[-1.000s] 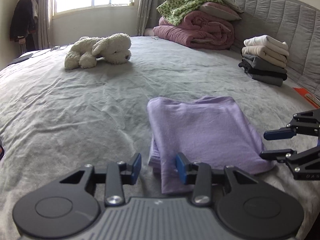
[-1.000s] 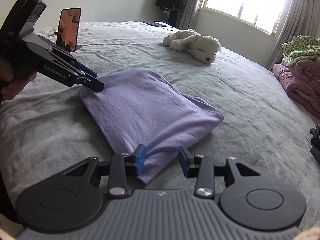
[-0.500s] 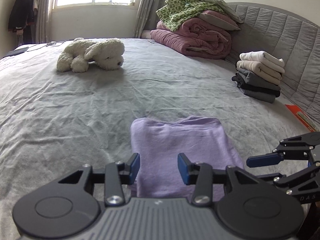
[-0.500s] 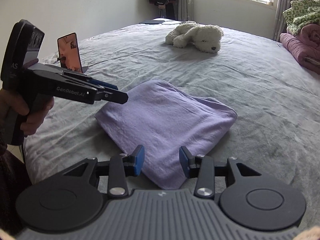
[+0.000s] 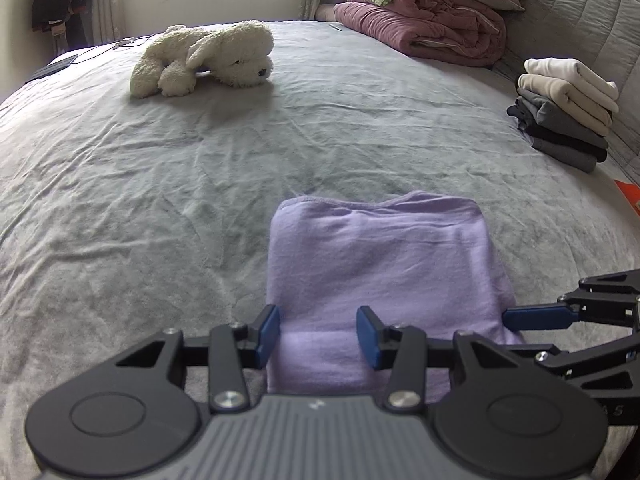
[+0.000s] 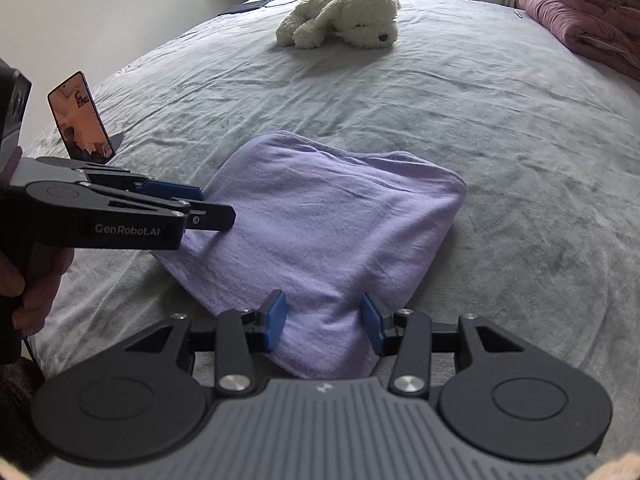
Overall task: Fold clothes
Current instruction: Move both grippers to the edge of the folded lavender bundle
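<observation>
With both the left gripper [image 5: 317, 335] and right gripper [image 6: 325, 322] released, jaws just widening, back clear of the folded purple garment [image 5: 380, 272] without snagging it.

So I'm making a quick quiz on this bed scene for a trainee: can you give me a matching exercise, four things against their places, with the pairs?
Things:
1. purple folded garment
2. white plush dog
3. stack of folded clothes
4. phone

Places:
A. propped upright near the bed's left edge
B. by the grey headboard at right
C. lying flat just ahead of both claws
D. far side of the bed, toward the window

Pairs: 1-C, 2-D, 3-B, 4-A
</observation>
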`<state>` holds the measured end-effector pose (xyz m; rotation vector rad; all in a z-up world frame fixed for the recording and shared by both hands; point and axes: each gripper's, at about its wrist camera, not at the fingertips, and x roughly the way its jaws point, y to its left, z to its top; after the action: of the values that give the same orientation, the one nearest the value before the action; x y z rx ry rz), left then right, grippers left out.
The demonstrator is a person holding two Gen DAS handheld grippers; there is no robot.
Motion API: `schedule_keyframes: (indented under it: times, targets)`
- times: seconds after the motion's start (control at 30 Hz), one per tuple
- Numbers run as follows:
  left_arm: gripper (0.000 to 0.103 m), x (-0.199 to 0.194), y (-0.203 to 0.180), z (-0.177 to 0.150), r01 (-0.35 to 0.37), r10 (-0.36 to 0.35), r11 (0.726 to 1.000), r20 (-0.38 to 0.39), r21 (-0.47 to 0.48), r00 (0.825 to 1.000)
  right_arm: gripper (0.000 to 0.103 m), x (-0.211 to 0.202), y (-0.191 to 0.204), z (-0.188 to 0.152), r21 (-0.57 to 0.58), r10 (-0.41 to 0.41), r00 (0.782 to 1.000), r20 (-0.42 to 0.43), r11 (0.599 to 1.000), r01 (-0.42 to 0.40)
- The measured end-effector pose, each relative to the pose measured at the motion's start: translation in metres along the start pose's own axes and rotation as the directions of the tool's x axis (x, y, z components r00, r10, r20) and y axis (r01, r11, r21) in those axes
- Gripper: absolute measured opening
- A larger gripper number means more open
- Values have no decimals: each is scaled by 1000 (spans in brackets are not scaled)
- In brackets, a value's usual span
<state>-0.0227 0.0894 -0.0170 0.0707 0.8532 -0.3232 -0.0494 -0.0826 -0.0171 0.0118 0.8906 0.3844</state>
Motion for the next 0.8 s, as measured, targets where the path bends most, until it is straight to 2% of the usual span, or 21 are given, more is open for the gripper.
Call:
schedule_keyframes:
  times: [0.17, 0.23, 0.5, 0.8]
  targets:
    - [52, 2, 7, 1, -10, 9, 1000, -21, -23, 1000, 47, 2, -2, 7, 43, 9, 1000, -3, 999, -9]
    - [59, 4, 12, 1, -10, 9, 999, -30, -37, 1000, 50, 2, -5, 10, 62, 17, 1000, 2, 998, -17]
    - [62, 11, 21, 5, 7, -12, 996, -54, -92, 998, 59, -4, -18, 20, 132, 24, 999, 32, 991, -28]
    - [66, 15, 19, 10, 2, -8, 996, -62, -94, 998, 61, -3, -32, 24, 198, 13, 999, 29, 980, -19]
